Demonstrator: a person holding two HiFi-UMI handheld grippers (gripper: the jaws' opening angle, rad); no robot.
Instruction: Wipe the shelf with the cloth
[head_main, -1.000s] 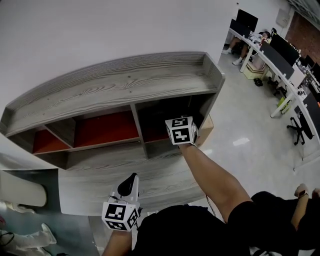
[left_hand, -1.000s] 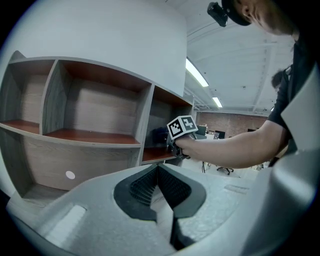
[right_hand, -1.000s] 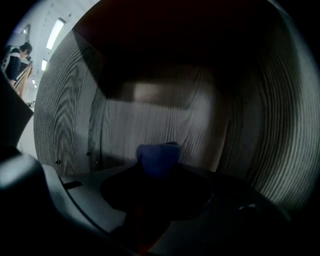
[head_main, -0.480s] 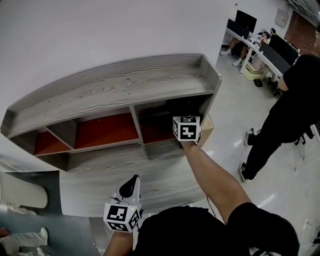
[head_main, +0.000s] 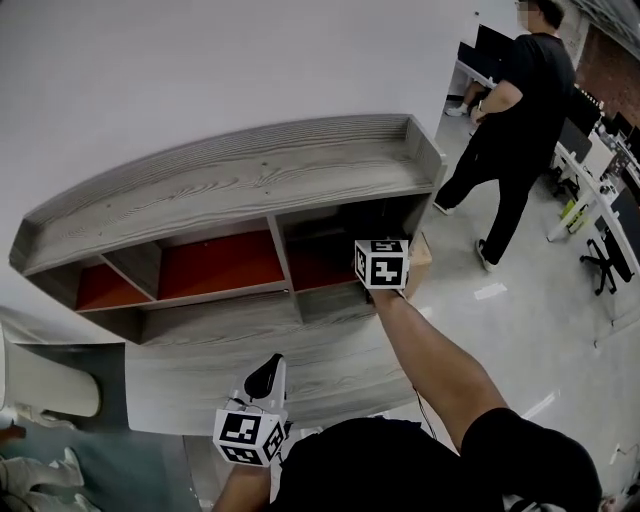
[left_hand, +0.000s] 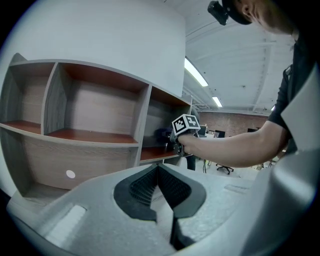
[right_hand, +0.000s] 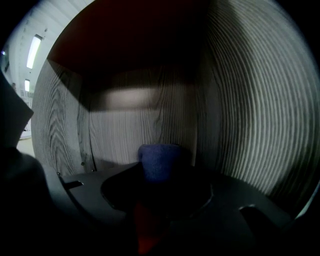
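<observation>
step in hand: wiping inside the right-hand compartment (head_main: 318, 262) of the grey wood-grain shelf unit with red inner boards (head_main: 250, 180). right tongs (right_hand: 159, 176) are clamped on a small blue cloth (right_hand: 159, 156), near the back panel. left tongs (left_hand: 157, 170) are closed, empty and held low. next move, as judged: press the cloth onto the board and sweep sideways. no legible writing; square markers only.

1. The right gripper (head_main: 381, 264) reaches into the rightmost compartment of the shelf (head_main: 230, 180).
2. The cloth (right_hand: 159, 161) sits between its jaws, near the back wall.
3. The left gripper (head_main: 264, 378) is over the shelf's front edge.
4. A person (head_main: 510, 120) stands beyond the right end.
</observation>
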